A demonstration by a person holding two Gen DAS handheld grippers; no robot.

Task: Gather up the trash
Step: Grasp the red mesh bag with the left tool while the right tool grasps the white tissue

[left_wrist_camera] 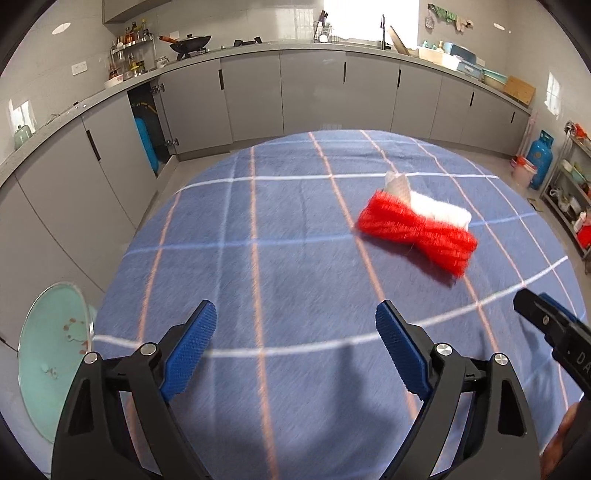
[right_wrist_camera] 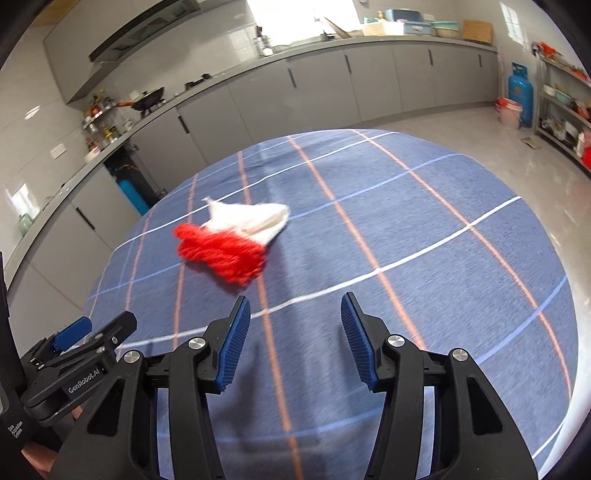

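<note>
Left tool [left_wrist_camera: 295, 343]: fingers spread wide, gripping nothing, hovering over the near edge of the plaid tabletop [left_wrist_camera: 288, 229]. Right tool [right_wrist_camera: 295, 339]: partly spread, likewise gripping nothing. Red-and-white tissue pack [left_wrist_camera: 417, 229], lying ahead near the tabletop's middle, well apart from both tools.

I am seeing daylight pouring in from a window [left_wrist_camera: 369, 18] at the top centre of both views, blowing out to pure white there. The red and white packet [left_wrist_camera: 417, 229] and the tablecloth [left_wrist_camera: 280, 229] are smearing with motion blur. Soft shadows are lying on the cloth at the lower centre. The fisheye is bending the counters, and the corners are going black.
</note>
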